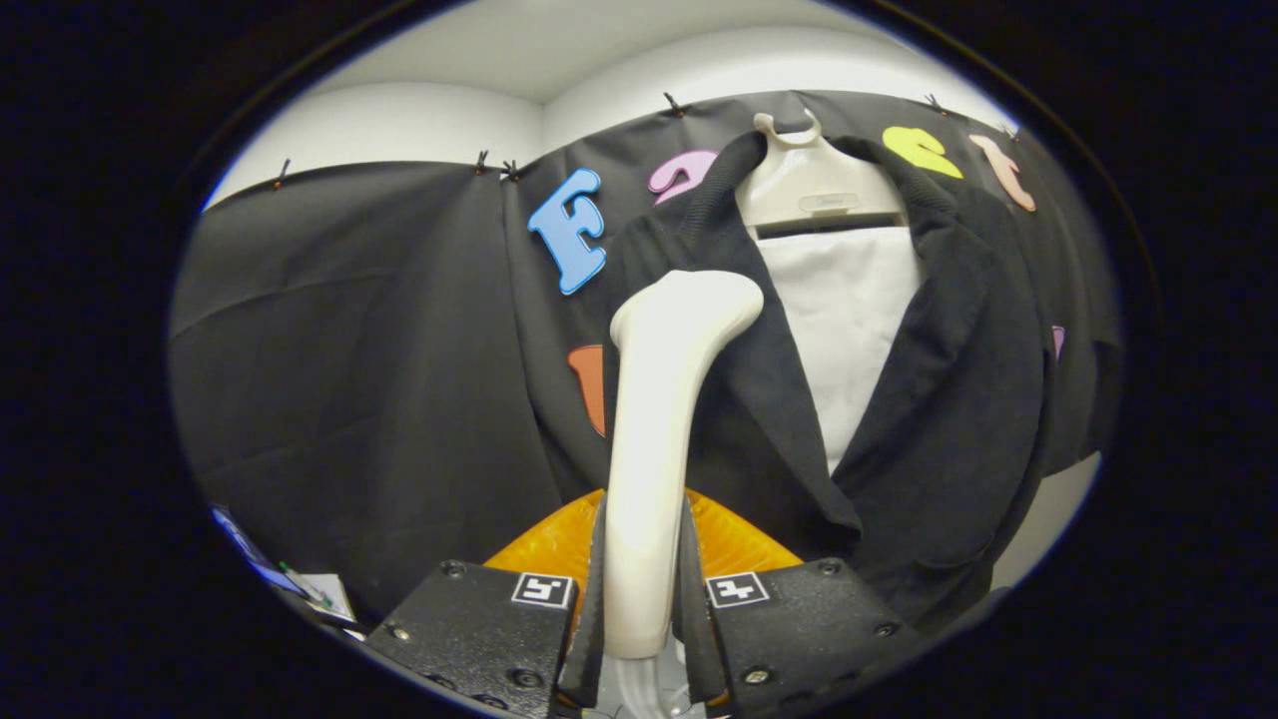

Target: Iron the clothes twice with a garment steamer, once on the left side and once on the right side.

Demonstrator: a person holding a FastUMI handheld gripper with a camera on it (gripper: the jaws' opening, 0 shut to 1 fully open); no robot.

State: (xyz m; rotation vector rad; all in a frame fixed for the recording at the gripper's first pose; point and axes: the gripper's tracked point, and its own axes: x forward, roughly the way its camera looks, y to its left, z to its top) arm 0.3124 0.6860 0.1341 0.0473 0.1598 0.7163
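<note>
Your gripper [644,599] points forward and slightly upward, its two fingers [591,599] standing nearly parallel and drawn close together. You have both of them pressed against the handle of the garment steamer [654,419], one on each side of the shaft, low down near its base. The finger blocks sit level with each other, so your wrist is not rolled. The steamer rises straight up from between your fingers

Even, soft indoor light, sharp focus, strong fisheye bending at edges, no glare
</note>
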